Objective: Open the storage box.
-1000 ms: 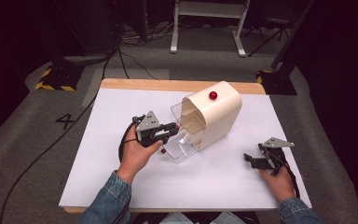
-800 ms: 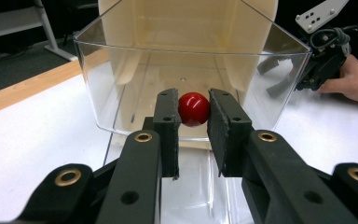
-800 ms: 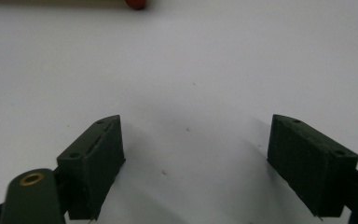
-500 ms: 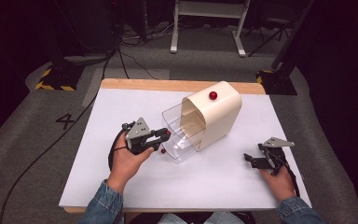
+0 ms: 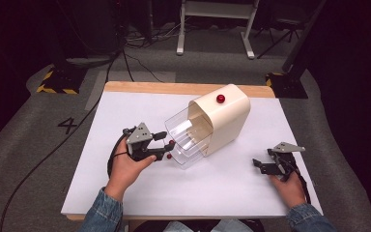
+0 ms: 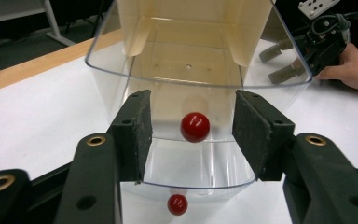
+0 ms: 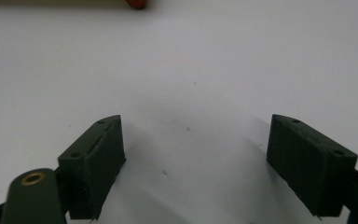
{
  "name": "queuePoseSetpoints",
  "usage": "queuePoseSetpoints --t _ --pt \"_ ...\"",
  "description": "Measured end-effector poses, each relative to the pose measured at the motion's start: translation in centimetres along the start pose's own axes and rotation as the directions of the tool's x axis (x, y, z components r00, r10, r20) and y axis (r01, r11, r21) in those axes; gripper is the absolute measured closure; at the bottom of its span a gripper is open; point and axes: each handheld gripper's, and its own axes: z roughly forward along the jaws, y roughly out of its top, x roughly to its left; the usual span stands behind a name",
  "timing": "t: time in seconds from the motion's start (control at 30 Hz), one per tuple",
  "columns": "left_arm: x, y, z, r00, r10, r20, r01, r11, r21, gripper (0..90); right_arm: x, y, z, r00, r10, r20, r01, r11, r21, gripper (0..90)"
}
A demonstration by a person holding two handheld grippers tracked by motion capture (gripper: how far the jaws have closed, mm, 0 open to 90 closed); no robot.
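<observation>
A cream box (image 5: 224, 121) with a red button (image 5: 221, 98) on top lies mid-table, its clear drawer (image 5: 186, 140) pulled out toward the left. The drawer's small red knob (image 6: 195, 127) sits on its front wall. My left gripper (image 5: 166, 145) faces that front. Its jaws have just been opening: the left gripper (image 6: 192, 112) is open, with the knob in the gap and clear space on both sides. A smaller red spot (image 6: 177, 204) shows below the drawer, perhaps a reflection. My right gripper (image 5: 261, 166) rests open on the white tabletop at the right, and the right gripper (image 7: 196, 140) has nothing between its pads.
The white table top (image 5: 222, 188) has a wooden far edge (image 5: 174, 88). Beyond it are grey carpet, cables and a white stand (image 5: 215, 24). The inside of the drawer looks bare.
The left gripper has backed off to the left from the drawer front. Its jaws, earlier shut at the knob, now stand apart. The right gripper has stayed put.
</observation>
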Motion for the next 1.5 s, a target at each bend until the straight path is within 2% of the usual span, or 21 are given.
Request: queuePoseSetpoints --t 0.23,0.33,0.4,0.53,0.57,0.73,0.77,0.87,0.97,1.0,1.03,1.07,1.2,1.23,1.27,1.3,1.33,1.37,1.4,1.5 --pt "0.3 -0.3 -0.9 0.9997 -0.011 -0.02 0.011 0.9999 0.003 45.8 0.0 0.0 0.0 1.0 0.002 -0.002 -0.002 1.0 0.001 19.1" --pt "0.5 -0.5 -1.4 0.9992 -0.005 -0.04 0.006 0.9997 0.024 43.8 0.0 0.0 0.0 1.0 -0.002 0.0 0.002 1.0 -0.001 19.4" --pt "0.7 -0.9 -2.1 0.9973 0.006 -0.074 -0.002 0.9987 0.05 43.1 0.0 0.0 0.0 1.0 0.001 -0.003 -0.001 1.0 0.0 19.5" --pt "0.9 -1.2 -2.8 0.9954 -0.001 -0.096 0.007 0.998 0.062 42.0 -0.1 0.0 0.0 1.0 0.004 -0.006 -0.004 1.0 0.002 19.5" --pt "1.0 -1.5 -3.5 0.9938 0.006 -0.111 0.003 0.9963 0.086 40.4 -0.1 0.0 0.0 1.0 0.006 -0.007 -0.006 1.0 0.002 19.5" --pt "1.4 -2.3 -4.4 0.9918 0.005 -0.128 0.01 0.9925 0.121 39.1 -0.1 0.0 0.0 0.9999 0.008 -0.009 -0.008 1.0 0.003 19.5" --pt "1.7 -2.9 -5.0 0.9901 -0.002 -0.14 0.023 0.989 0.146 38.1 -0.1 0.0 0.0 0.9999 0.009 -0.011 -0.009 1.0 0.003 19.5" --pt "1.9 -3.3 -5.4 0.989 0.0 -0.148 0.025 0.9851 0.17 36.5 -0.1 0.0 0.0 0.9999 0.009 -0.011 -0.009 1.0 0.003 19.5" --pt "2.2 -4.1 -5.8 0.9866 -0.006 -0.163 0.041 0.9773 0.208 34.6 -0.1 0.0 0.0 0.9999 0.011 -0.012 -0.011 1.0 0.004 19.5" --pt "2.5 -4.5 -5.9 0.9856 -0.007 -0.169 0.046 0.9729 0.227 33.4 -0.1 0.0 0.0 0.9999 0.011 -0.012 -0.011 1.0 0.004 19.5" --pt "2.9 -5.2 -6.1 0.9839 -0.007 -0.179 0.053 0.9653 0.256 33.0 -0.1 0.0 0.0 0.9999 0.011 -0.012 -0.011 1.0 0.004 19.5" --pt "2.9 -5.2 -6.1 0.9839 -0.007 -0.179 0.053 0.9653 0.256 32.7 -0.1 0.0 0.0 0.9999 0.011 -0.012 -0.011 1.0 0.004 19.5" --pt "3.9 -6.7 -6.4 0.9791 -0.021 -0.202 0.082 0.9509 0.298 32.1 -0.1 0.0 0.0 0.9999 0.011 -0.011 -0.011 1.0 0.003 19.5" --pt "4.0 -7.0 -6.4 0.9782 -0.038 -0.204 0.1 0.9479 0.302 31.8 -0.1 0.0 0.0 0.9999 0.01 -0.011 -0.01 1.0 0.003 19.5" --pt "4.2 -7.3 -6.4 0.9775 -0.039 -0.207 0.104 0.9438 0.314 31.3 -0.1 0.0 0.0 0.9999 0.01 -0.011 -0.01 1.0 0.003 19.5" --pt "4.4 -7.9 -6.4 0.9761 -0.044 -0.213 0.116 0.9347 0.336 29.9 -0.1 0.0 0.0 0.9999 0.01 -0.012 -0.01 1.0 0.004 19.5" --pt "4.4 -7.9 -6.4 0.9761 -0.044 -0.213 0.116 0.9347 0.336 29.4 -0.1 0.0 0.0 0.9999 0.01 -0.012 -0.01 1.0 0.004 19.5" --pt "4.5 -8.4 -6.3 0.9764 -0.037 -0.213 0.114 0.9253 0.362 28.8 -0.1 0.0 0.0 0.9999 0.01 -0.011 -0.01 1.0 0.004 19.5" --pt "4.5 -8.4 -6.3 0.9764 -0.037 -0.213 0.114 0.9253 0.362 28.7 -0.1 0.0 0.0 0.9999 0.01 -0.011 -0.01 1.0 0.004 19.5" --pt "4.6 -9.1 -6.1 0.9772 -0.053 -0.206 0.131 0.9108 0.391 27.4 -0.1 0.0 0.0 0.9999 0.01 -0.011 -0.01 1.0 0.003 19.5"
